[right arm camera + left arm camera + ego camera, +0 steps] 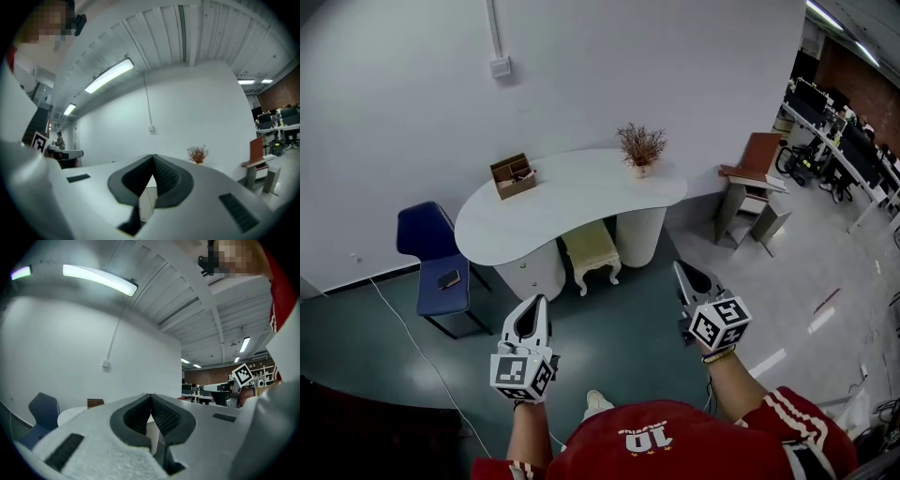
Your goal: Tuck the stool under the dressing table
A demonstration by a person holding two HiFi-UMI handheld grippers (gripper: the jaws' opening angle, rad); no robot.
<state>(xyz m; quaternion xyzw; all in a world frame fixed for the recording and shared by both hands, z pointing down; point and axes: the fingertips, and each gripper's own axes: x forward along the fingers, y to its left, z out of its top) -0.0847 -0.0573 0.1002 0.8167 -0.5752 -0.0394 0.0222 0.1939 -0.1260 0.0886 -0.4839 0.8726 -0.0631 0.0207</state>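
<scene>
A cream stool [591, 251] with curved legs stands partly under the white kidney-shaped dressing table [572, 192], between its two round pedestals. My left gripper [533, 307] is held in the air on the near side of the table, shut and empty. My right gripper [682, 272] hangs to the right of the stool, also shut with nothing in it. In the left gripper view the left gripper [150, 395] has its jaws together, with the table edge [70, 414] behind. The right gripper [153, 157] shows its jaws together too, in the right gripper view.
A blue chair [438, 267] with a dark object on its seat stands left of the table. A wooden organiser [513, 175] and a dried-plant vase [640, 150] sit on the tabletop. A brown-topped side stand [754, 187] is at the right. Office desks [844, 141] lie beyond.
</scene>
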